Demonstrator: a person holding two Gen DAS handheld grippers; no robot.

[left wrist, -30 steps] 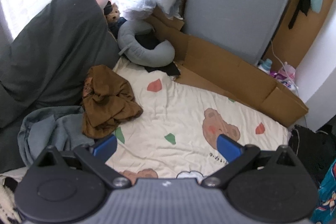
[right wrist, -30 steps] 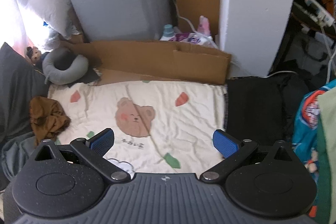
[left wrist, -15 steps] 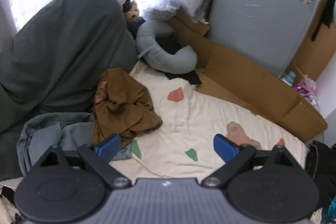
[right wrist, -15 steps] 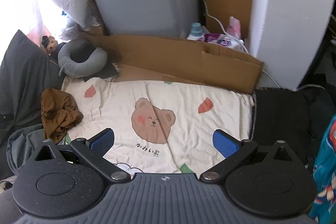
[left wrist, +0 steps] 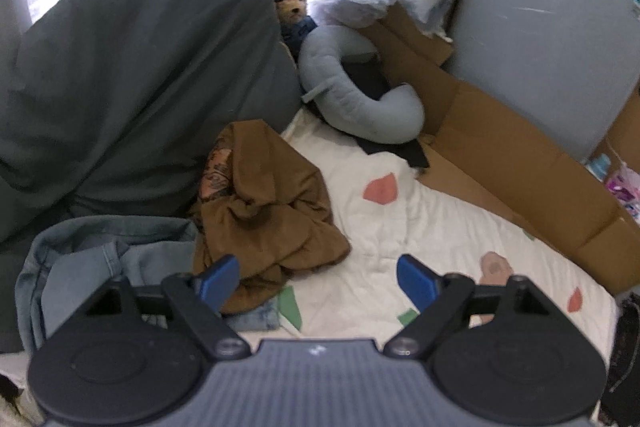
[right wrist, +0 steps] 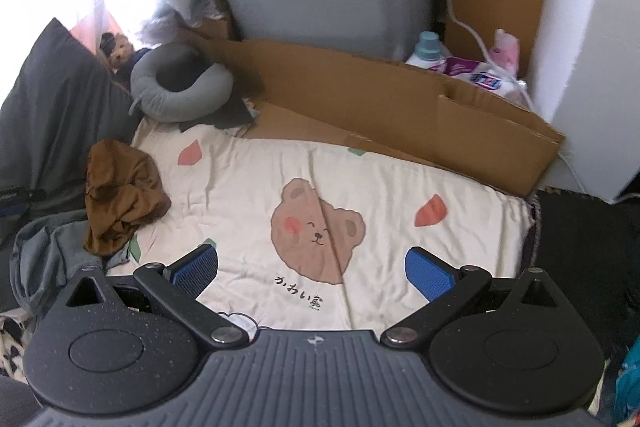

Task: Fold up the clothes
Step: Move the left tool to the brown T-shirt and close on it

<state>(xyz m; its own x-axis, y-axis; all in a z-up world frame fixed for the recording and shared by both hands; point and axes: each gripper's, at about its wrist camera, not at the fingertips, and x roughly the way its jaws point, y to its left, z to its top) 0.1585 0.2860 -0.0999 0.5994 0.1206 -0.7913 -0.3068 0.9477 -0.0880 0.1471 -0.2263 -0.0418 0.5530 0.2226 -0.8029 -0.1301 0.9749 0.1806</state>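
Two blue pads frame your left gripper [left wrist: 318, 281], its jaws wide but closing with nothing between them; the crumpled brown garment [left wrist: 264, 215] lies just ahead on the bear-print blanket [left wrist: 420, 223], beside what may be grey-blue jeans [left wrist: 100, 259], though blur hides detail. From your right gripper [right wrist: 312, 273], jaws wide and empty, that garment sits far left.

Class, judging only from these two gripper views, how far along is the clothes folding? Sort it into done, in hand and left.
Done: nothing; no folded garment shows. The brown garment lies crumpled at the blanket's edge, the grey-blue garment bunched beside it.
In hand: nothing is held. The left gripper is near the brown garment, jaws closing with nothing between them; the right gripper is open over the blanket.
Left: grasping, spreading and folding both garments.
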